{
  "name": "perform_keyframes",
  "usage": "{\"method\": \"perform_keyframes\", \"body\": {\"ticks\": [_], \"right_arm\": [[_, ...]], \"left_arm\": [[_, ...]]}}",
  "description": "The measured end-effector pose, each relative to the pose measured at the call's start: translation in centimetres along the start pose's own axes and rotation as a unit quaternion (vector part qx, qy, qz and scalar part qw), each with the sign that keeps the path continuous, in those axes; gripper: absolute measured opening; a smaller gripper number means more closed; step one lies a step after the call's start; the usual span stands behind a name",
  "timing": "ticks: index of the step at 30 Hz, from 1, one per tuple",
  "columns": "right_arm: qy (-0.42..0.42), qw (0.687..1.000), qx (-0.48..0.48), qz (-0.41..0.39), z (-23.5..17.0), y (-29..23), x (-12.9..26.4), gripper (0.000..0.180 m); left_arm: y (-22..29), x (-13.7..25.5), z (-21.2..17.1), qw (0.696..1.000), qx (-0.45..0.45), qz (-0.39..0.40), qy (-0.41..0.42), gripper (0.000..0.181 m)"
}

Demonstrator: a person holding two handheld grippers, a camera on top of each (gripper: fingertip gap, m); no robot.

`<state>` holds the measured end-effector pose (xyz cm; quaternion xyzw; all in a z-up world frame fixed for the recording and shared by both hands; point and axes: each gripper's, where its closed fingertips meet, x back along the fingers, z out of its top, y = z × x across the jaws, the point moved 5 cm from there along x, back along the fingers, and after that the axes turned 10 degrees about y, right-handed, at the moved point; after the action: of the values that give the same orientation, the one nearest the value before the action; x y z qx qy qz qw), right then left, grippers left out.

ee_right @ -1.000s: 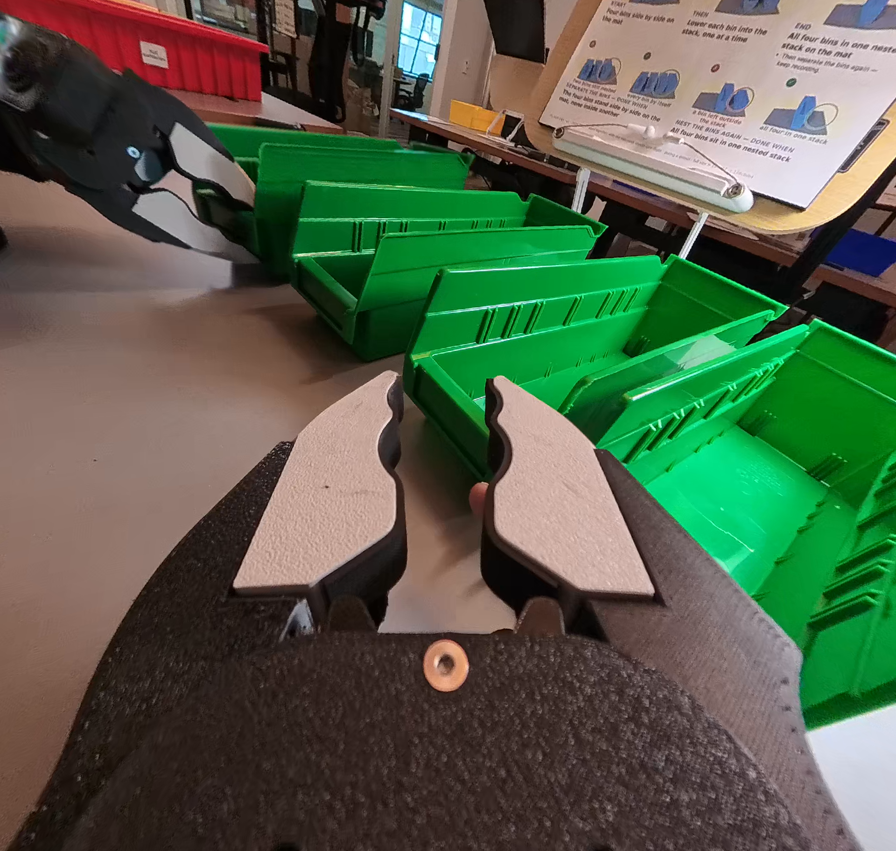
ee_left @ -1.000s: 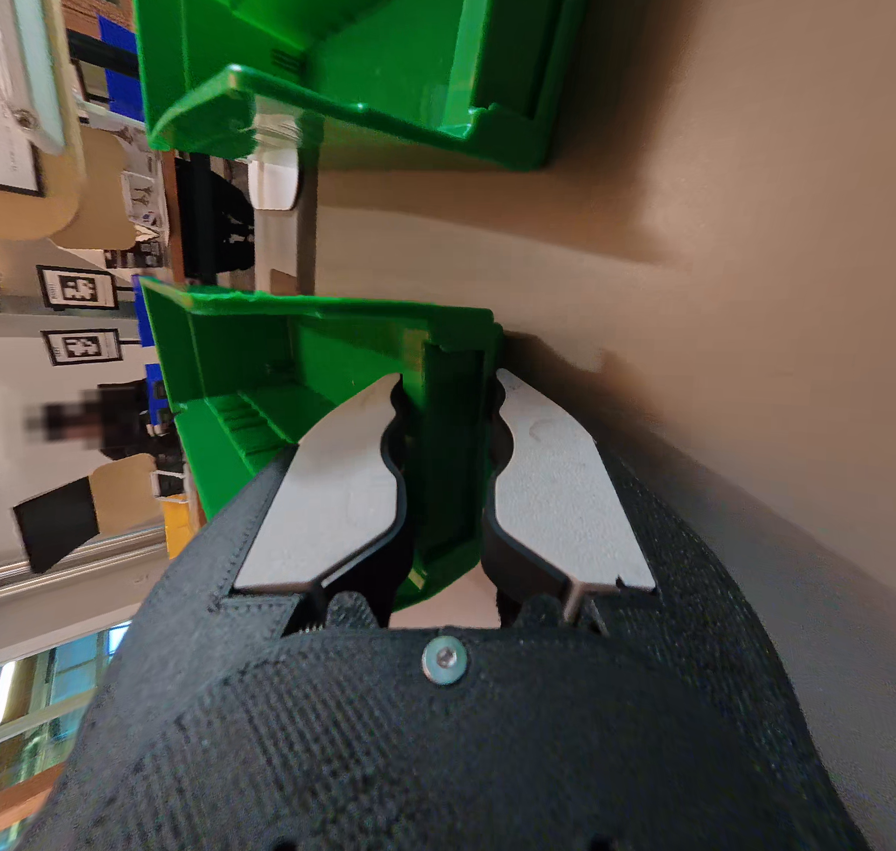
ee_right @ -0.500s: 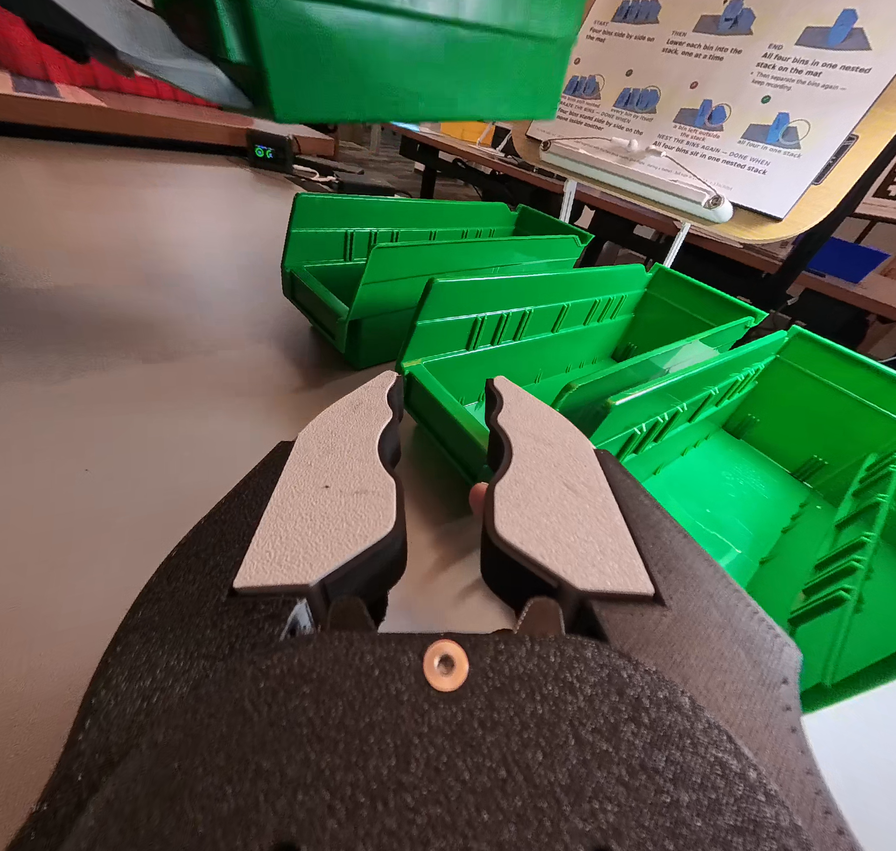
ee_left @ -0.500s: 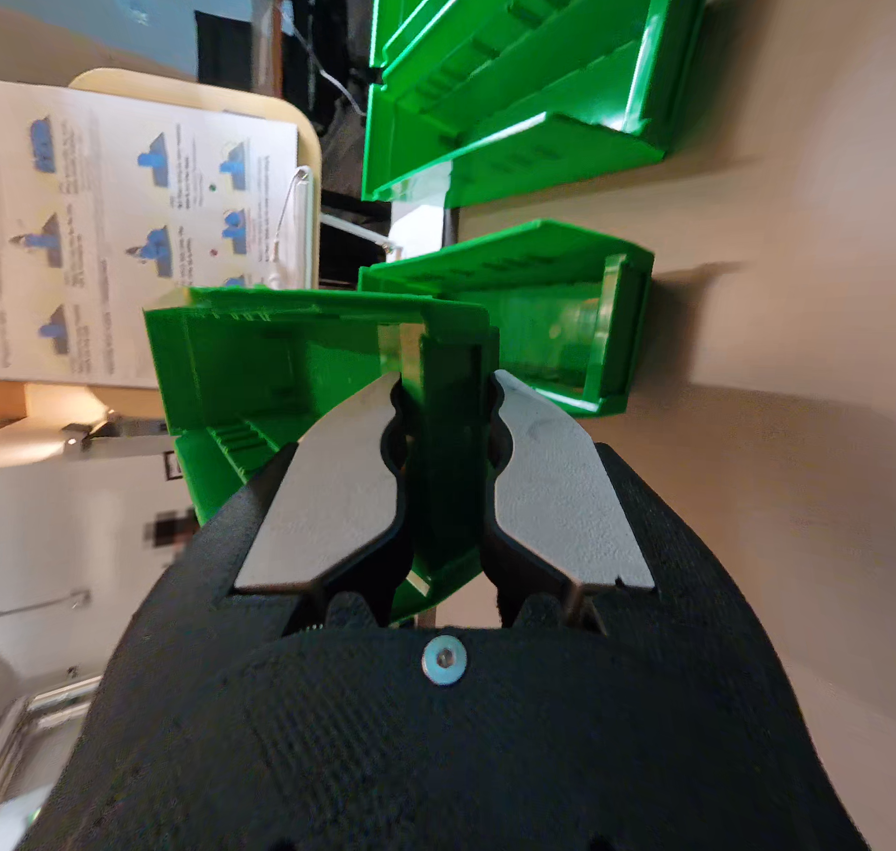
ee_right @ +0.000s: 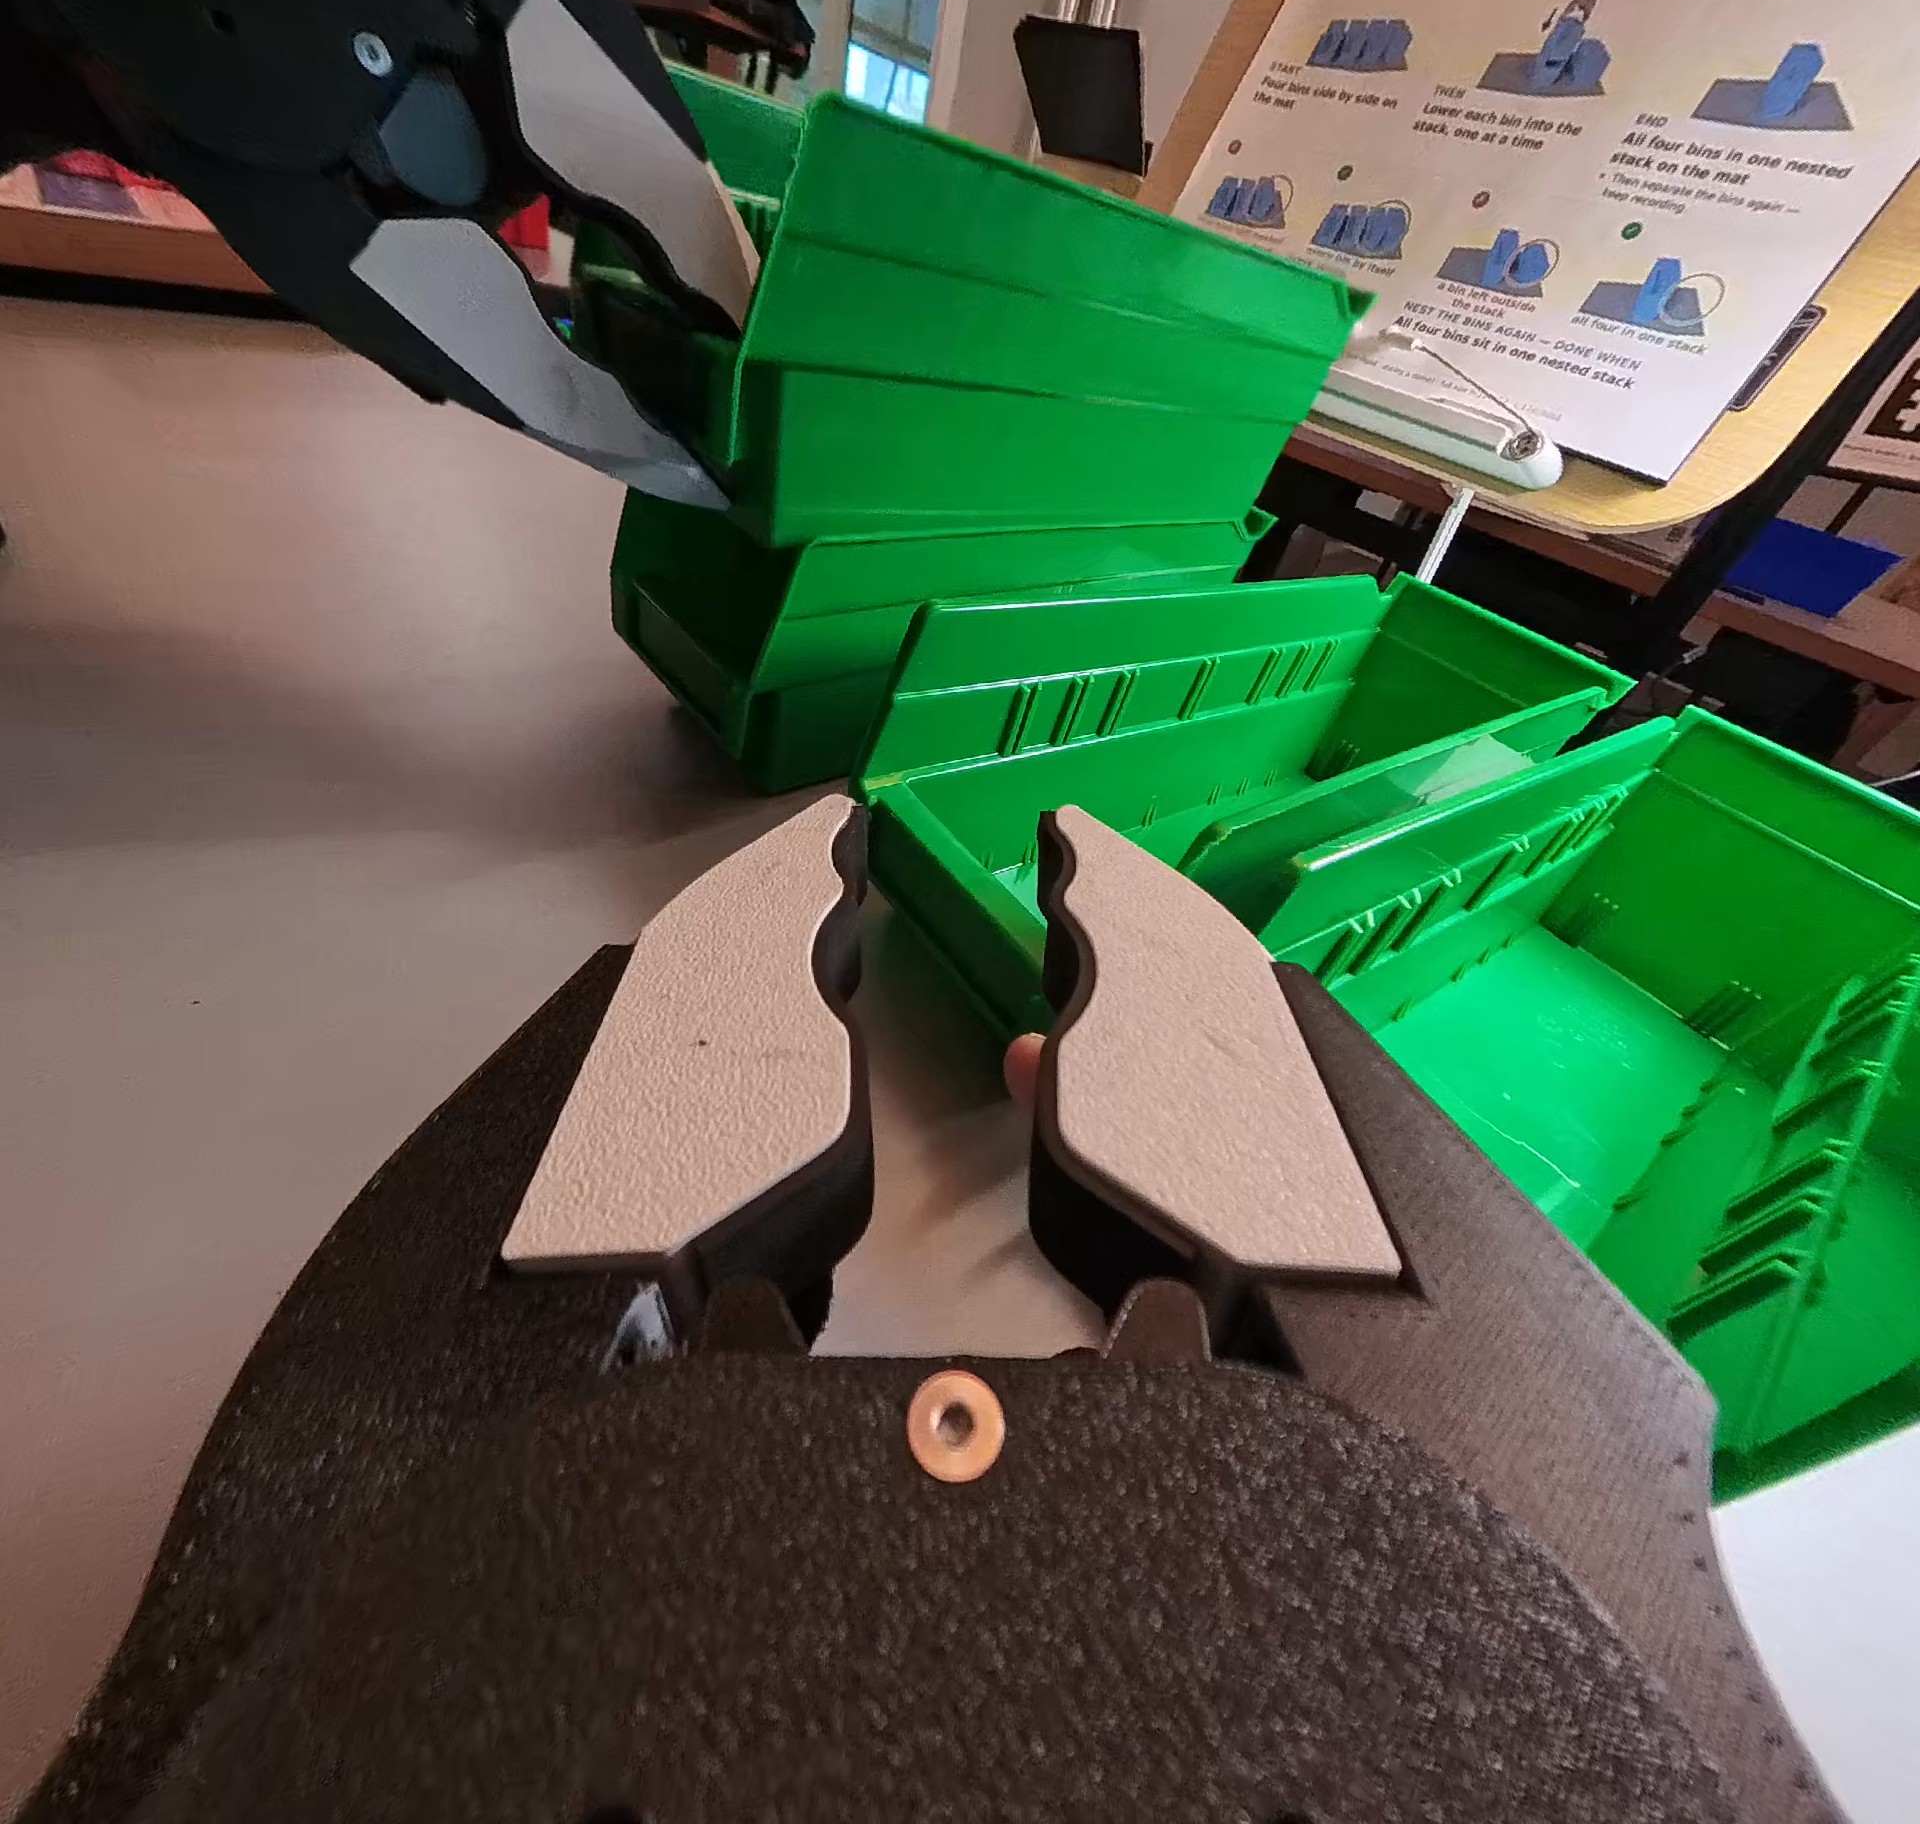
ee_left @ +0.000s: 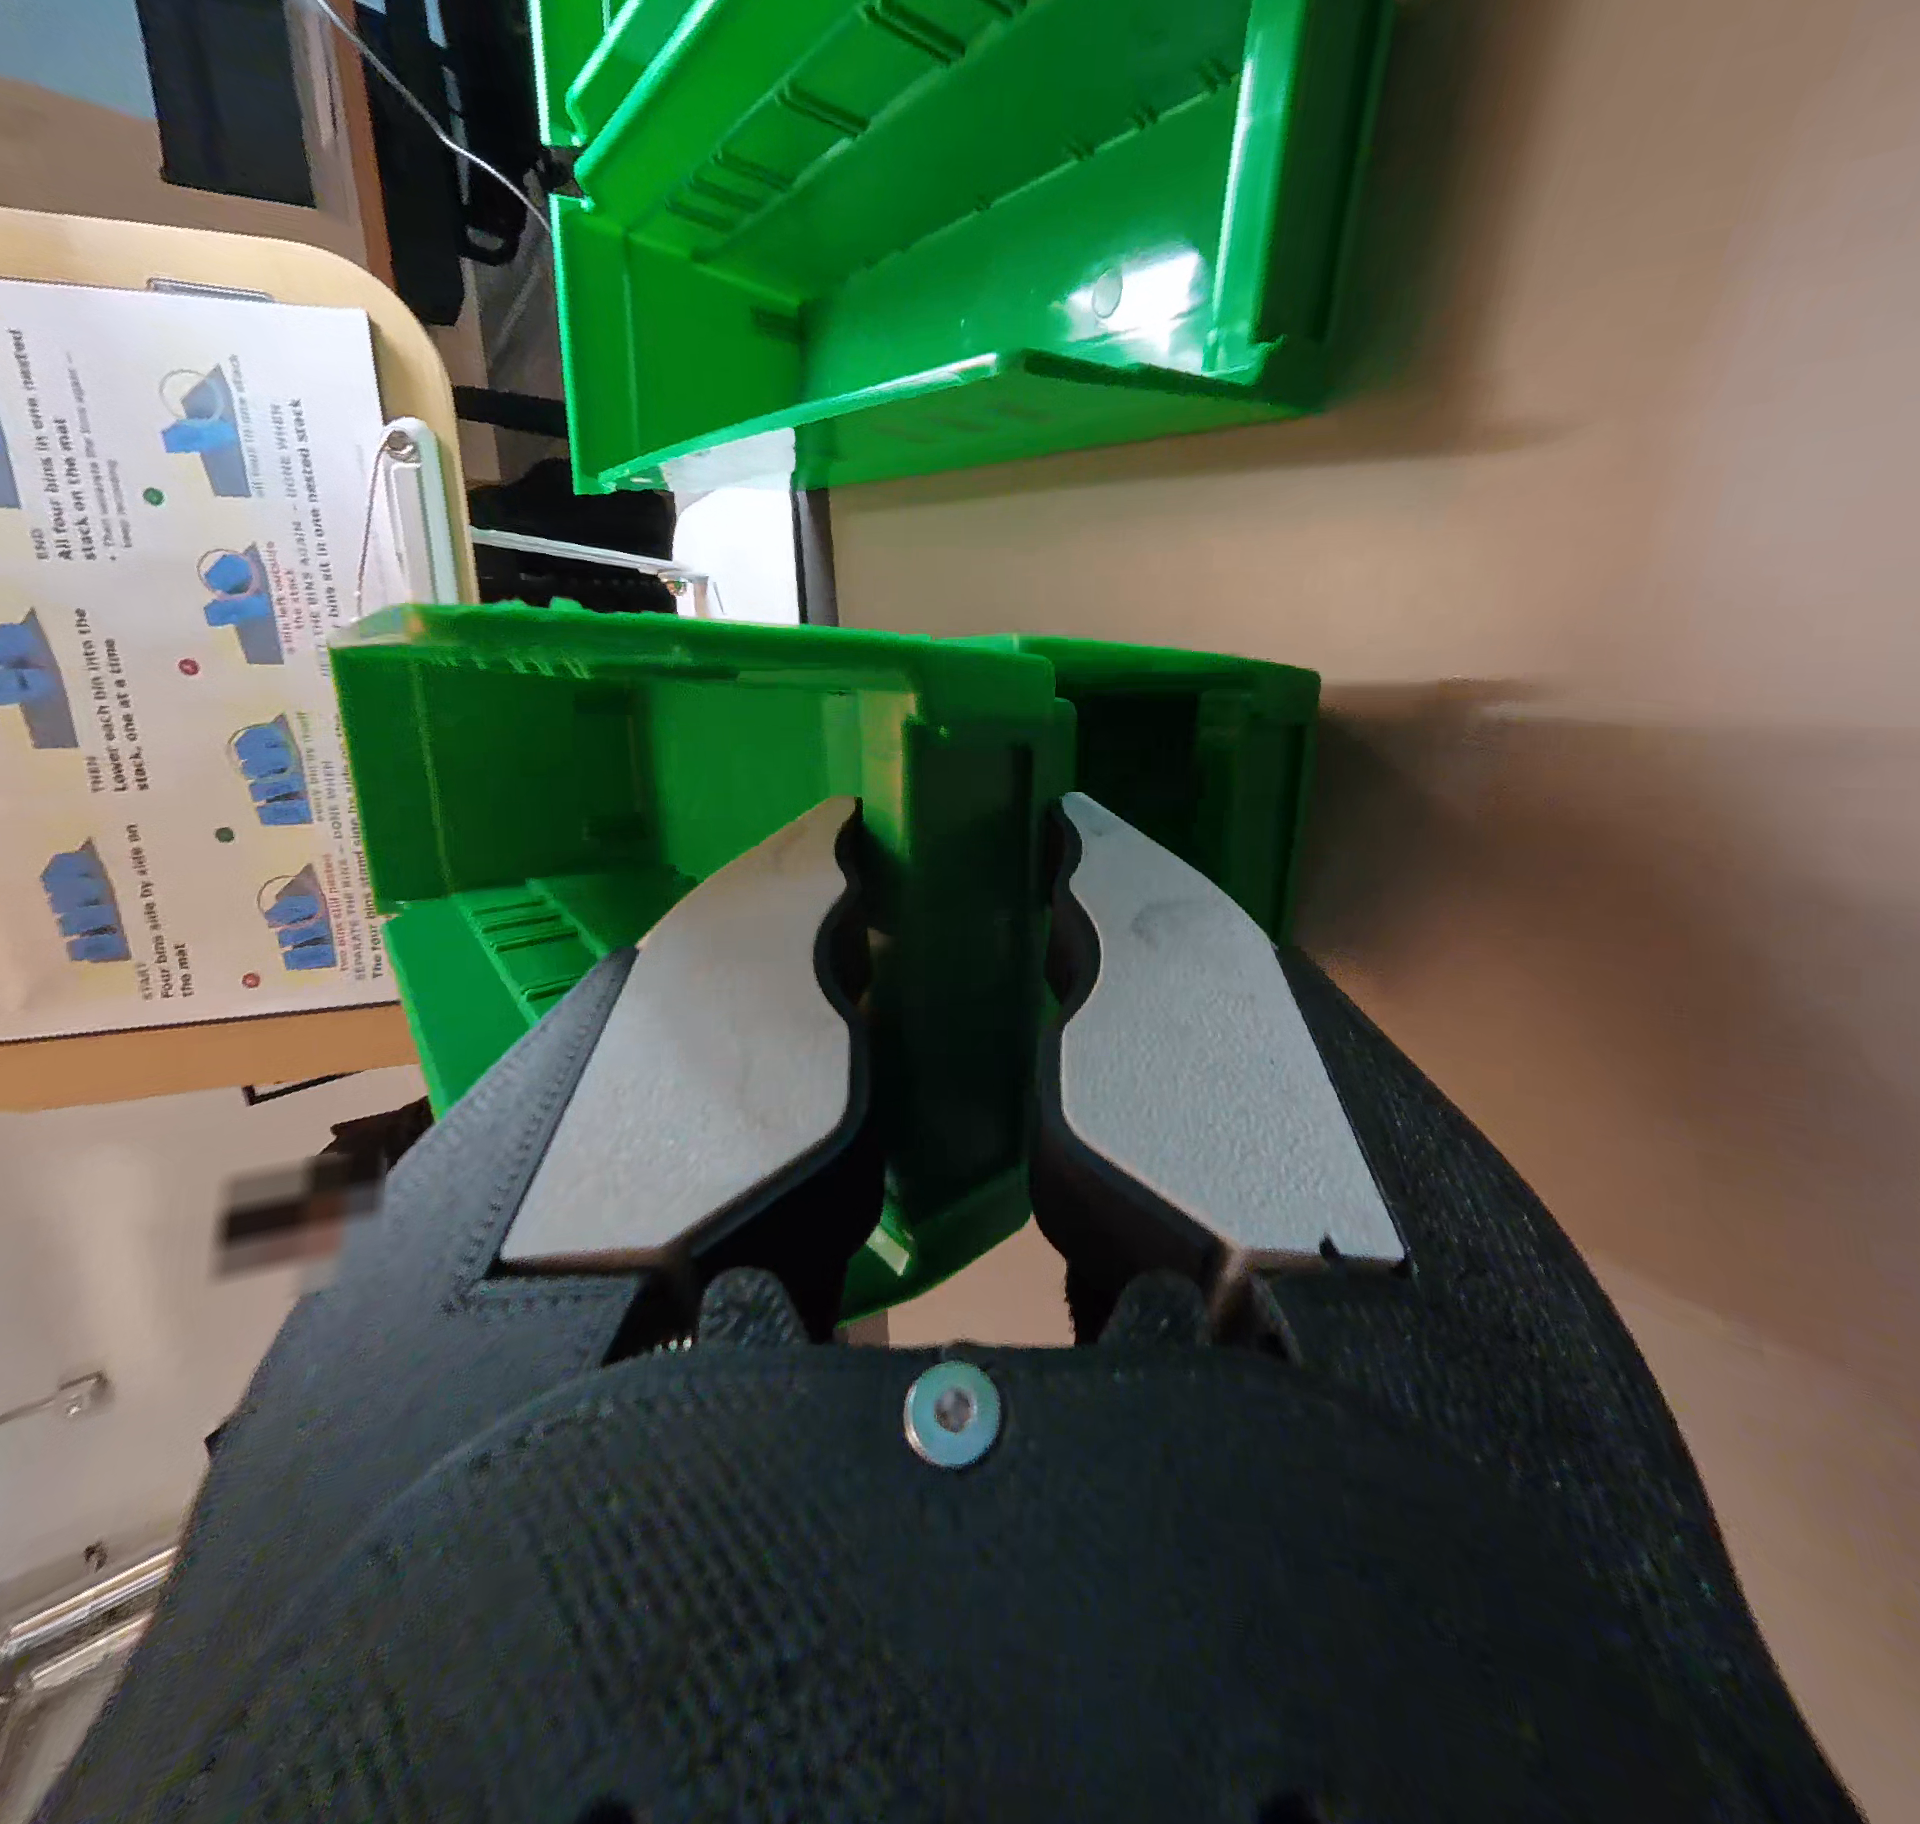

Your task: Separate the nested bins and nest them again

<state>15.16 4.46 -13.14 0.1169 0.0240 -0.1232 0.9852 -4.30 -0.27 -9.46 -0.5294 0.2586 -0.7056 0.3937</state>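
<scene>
At ten o'clock in the right wrist view, the left gripper [ee_right: 665,320] is pinching a tilted green bin [ee_right: 1029,372] over another bin [ee_right: 935,611] for nesting; the right gripper [ee_right: 951,927] is idling, slightly spread.

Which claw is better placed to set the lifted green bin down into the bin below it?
Left. The left claw is clamped on the end wall of the lifted bin, tilted just above the far bin. The right claw is empty, near another bin.
</scene>
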Motion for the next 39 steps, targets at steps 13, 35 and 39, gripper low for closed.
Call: {"method": "perform_keyframes", "body": {"ticks": [13,35,39], "right_arm": [[-0.006,1.0,-0.001,0.0,-0.2,0.0,-0.1,0.031],[-0.005,0.995,0.075,-0.064,0.1,1.0,0.3,0.032],[0.001,0.99,0.1,-0.101,0.6,2.2,1.0,0.032]], "left_arm": [[3.1,-2.8,-1.9,0.998,-0.006,0.044,0.044,0.045],[4.7,5.9,-9.3,0.804,0.513,0.158,0.256,0.041],[5.5,5.7,-8.8,0.807,0.516,0.135,0.254,0.042]]}}
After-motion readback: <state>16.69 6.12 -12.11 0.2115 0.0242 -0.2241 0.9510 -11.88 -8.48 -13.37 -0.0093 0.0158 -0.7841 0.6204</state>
